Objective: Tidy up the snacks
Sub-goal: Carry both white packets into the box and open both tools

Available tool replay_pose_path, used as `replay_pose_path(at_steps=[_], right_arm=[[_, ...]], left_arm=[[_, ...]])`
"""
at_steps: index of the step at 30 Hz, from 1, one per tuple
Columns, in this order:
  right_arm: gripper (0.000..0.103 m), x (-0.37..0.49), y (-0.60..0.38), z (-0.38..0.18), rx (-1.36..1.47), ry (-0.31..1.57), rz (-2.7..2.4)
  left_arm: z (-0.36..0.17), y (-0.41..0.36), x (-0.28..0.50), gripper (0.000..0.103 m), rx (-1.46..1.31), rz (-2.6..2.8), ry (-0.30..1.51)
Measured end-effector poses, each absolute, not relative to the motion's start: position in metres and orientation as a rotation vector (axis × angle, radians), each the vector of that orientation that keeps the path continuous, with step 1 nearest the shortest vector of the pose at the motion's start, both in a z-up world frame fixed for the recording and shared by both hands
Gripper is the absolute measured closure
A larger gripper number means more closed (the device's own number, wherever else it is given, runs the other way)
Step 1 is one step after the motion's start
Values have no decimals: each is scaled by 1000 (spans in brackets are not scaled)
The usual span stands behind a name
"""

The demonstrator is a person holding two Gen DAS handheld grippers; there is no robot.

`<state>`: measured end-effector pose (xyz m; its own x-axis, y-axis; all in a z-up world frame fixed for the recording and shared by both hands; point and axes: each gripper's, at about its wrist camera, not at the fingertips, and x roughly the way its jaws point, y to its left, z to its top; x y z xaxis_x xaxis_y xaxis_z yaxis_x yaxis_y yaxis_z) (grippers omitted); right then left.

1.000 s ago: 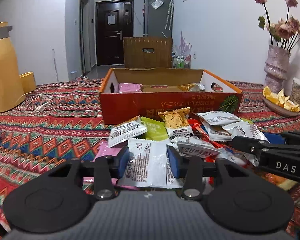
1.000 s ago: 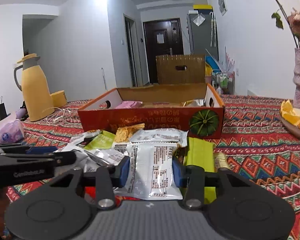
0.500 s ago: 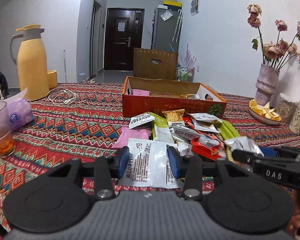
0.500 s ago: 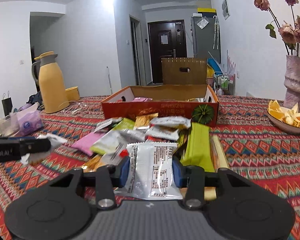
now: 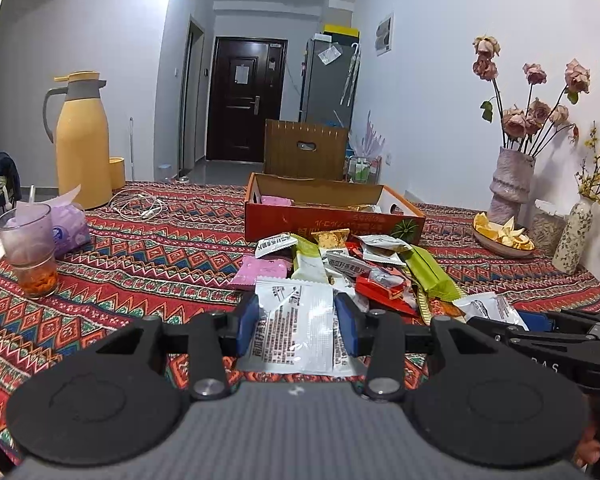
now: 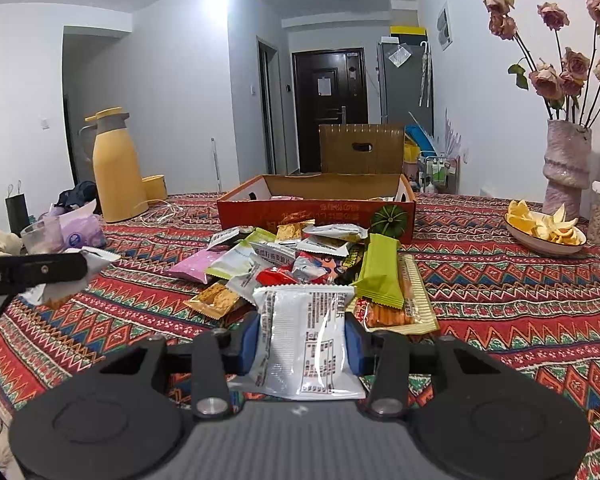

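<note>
My left gripper [image 5: 296, 322] is shut on a white snack packet [image 5: 298, 328] and holds it above the patterned cloth. My right gripper [image 6: 302, 344] is shut on another white snack packet [image 6: 306, 344]. A pile of loose snack packets [image 5: 360, 268] lies on the cloth in front of an open orange cardboard box [image 5: 332, 216], which holds a pink packet and a gold one. The pile [image 6: 300, 260] and the box [image 6: 316, 208] also show in the right wrist view. The left gripper with its packet shows at the left edge there [image 6: 60, 268].
A yellow thermos jug [image 5: 82, 140], a glass of tea [image 5: 30, 252] and a purple tissue pack [image 5: 70, 228] stand at the left. A vase of dried roses [image 5: 512, 180], a dish of orange peel [image 5: 502, 236] and jars stand at the right.
Both grippers have pulled back and risen away from the box and pile, each keeping its white packet. The box and snacks now look farther off.
</note>
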<state>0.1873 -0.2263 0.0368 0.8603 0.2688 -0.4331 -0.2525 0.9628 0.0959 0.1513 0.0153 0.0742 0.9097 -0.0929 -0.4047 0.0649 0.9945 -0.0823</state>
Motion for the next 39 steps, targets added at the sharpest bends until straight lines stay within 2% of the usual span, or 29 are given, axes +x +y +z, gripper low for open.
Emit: replay_pose_path(at_steps=[8, 18, 30, 39], right_arm=[[61, 182, -230, 37, 40, 456, 276], [61, 217, -240, 40, 62, 458, 258], [60, 313, -258, 97, 37, 376, 329], [60, 444, -252, 127, 33, 389, 370]], left_arm=[[74, 14, 147, 60, -72, -72, 423], [81, 22, 192, 60, -93, -101, 438], [129, 33, 308, 60, -64, -185, 373], [143, 19, 460, 60, -65, -194, 415]])
